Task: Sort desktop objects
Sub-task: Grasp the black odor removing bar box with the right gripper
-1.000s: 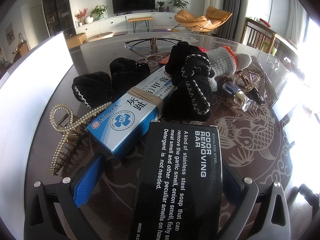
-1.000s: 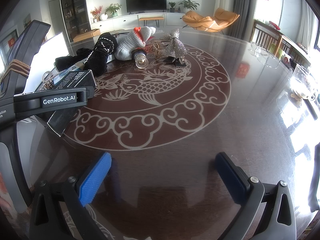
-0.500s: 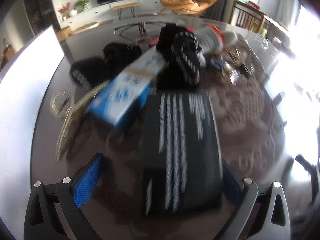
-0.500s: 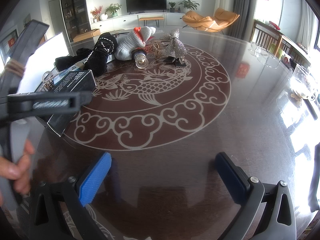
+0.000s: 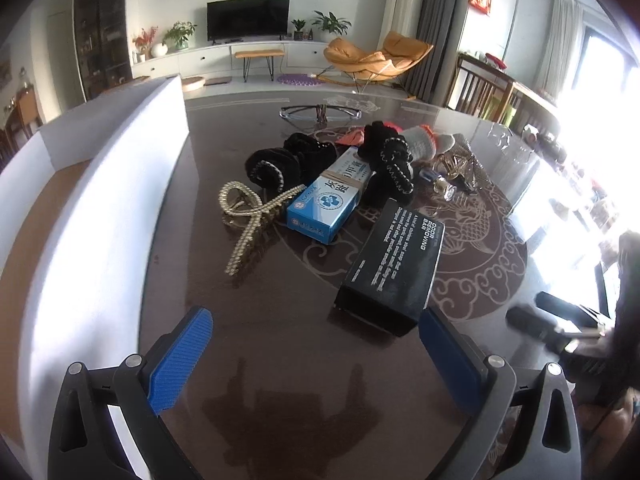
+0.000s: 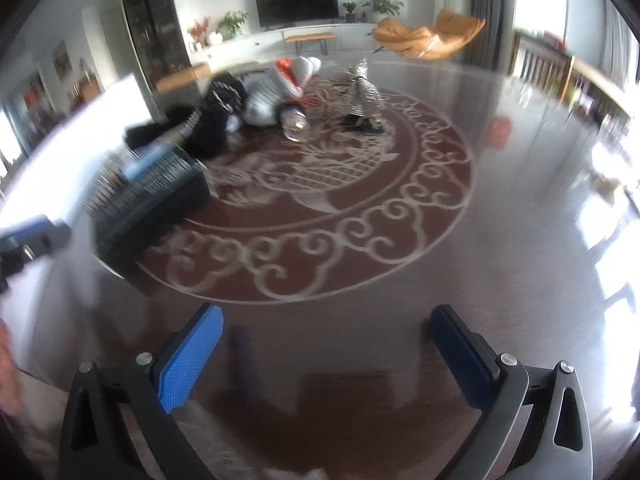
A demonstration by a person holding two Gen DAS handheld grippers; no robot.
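Lying flat on table [image 5: 304, 360], black box [image 5: 394, 268], both tools [image 5: 316, 360] [image 6: 328, 352] wide open, empty, white bin [image 5: 100, 184] alongside

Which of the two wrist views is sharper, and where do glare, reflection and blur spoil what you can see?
Left wrist view: sharp, the black box lettering partly legible; window glare whitens the right edge; the glossy table mirrors the gripper. Right wrist view: motion-blurred, the box smeared and unreadable, the grey glove soft; glare washes out the right side of the table.
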